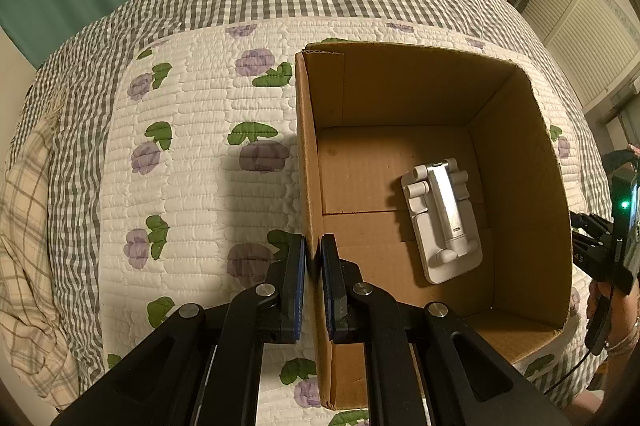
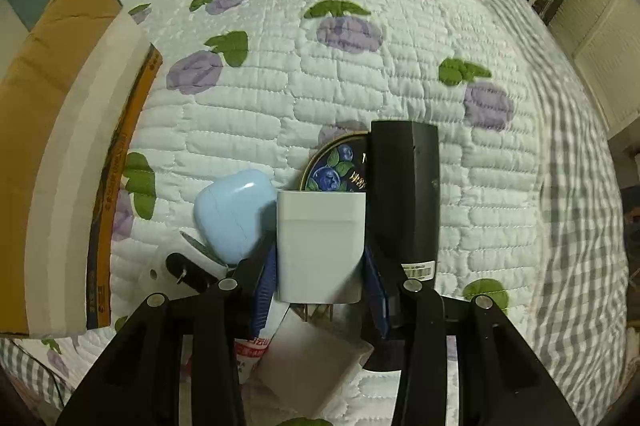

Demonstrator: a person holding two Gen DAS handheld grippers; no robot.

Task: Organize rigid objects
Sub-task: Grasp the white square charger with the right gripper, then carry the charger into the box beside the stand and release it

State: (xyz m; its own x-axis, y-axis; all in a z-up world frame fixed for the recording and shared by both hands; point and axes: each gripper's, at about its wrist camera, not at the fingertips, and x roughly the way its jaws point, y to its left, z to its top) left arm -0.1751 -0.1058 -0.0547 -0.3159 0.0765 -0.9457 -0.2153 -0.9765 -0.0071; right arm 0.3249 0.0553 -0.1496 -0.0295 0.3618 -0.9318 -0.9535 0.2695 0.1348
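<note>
In the left wrist view an open cardboard box [image 1: 520,161] stands on the quilted bed, with a white folding phone stand [image 1: 442,222] lying on its floor. My left gripper [image 1: 313,266] is shut on the box's left wall. In the right wrist view my right gripper [image 2: 320,266] is shut on a white charger block [image 2: 320,246], held above the quilt. Below and around it lie a light blue earbud case [image 2: 234,214], a black remote-like device [image 2: 404,189], a round blueberry tin [image 2: 336,165] and a white flat box [image 2: 308,362].
The cardboard box's outer side [image 2: 60,145] stands at the left of the right wrist view. A white and black plug item [image 2: 180,266] lies by the earbud case. A floral quilt [image 1: 200,145] covers a checked bedspread. Furniture and curtains stand beyond the bed.
</note>
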